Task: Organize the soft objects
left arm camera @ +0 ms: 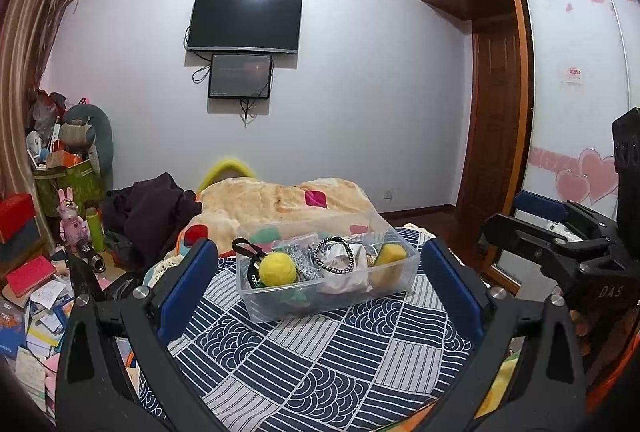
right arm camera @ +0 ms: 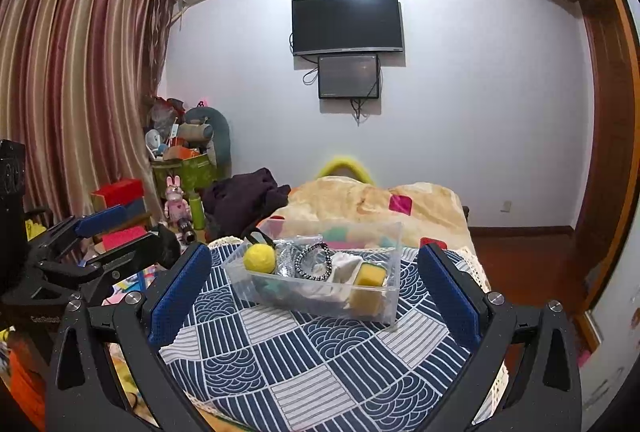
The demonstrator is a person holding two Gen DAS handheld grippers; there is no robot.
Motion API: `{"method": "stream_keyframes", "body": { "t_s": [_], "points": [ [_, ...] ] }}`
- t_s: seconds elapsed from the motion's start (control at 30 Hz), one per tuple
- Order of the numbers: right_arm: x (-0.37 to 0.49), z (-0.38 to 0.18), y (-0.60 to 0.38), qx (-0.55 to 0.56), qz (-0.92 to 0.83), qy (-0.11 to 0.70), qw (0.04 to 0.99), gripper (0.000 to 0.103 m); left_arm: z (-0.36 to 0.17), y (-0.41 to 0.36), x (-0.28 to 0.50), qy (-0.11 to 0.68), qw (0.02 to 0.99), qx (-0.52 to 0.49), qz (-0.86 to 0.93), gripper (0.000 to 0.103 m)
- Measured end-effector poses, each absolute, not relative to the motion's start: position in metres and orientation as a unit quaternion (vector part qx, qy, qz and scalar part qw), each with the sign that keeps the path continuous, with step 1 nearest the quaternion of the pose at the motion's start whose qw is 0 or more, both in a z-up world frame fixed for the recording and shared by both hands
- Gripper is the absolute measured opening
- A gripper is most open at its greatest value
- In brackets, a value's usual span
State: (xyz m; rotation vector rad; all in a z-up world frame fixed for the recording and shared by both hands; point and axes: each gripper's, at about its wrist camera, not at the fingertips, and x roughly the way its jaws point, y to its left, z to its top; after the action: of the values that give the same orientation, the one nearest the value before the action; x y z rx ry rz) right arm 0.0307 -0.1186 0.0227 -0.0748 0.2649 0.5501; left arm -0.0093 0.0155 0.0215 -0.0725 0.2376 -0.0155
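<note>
Left wrist view: both grippers hovered level, jaws spread wide, nothing held.
Left gripper and right gripper faced clear bin holding yellow ball, sponge, bracelet, on patterned bedspread.

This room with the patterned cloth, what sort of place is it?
Most likely a lived-in bedroom: a bed with a blanket, a wall-mounted television, curtains and a built-in wardrobe are all in view.
</note>
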Motion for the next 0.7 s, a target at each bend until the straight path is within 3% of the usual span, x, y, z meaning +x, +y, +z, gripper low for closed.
{"method": "stream_keyframes", "body": {
  "t_s": [0.7],
  "points": [
    [0.0258,0.0257,-0.1185,-0.032,0.269,0.130,0.954,0.103,0.0210,0.0173,-0.0115,0.121,0.992,-0.035,-0.012,0.103]
  ]
}}
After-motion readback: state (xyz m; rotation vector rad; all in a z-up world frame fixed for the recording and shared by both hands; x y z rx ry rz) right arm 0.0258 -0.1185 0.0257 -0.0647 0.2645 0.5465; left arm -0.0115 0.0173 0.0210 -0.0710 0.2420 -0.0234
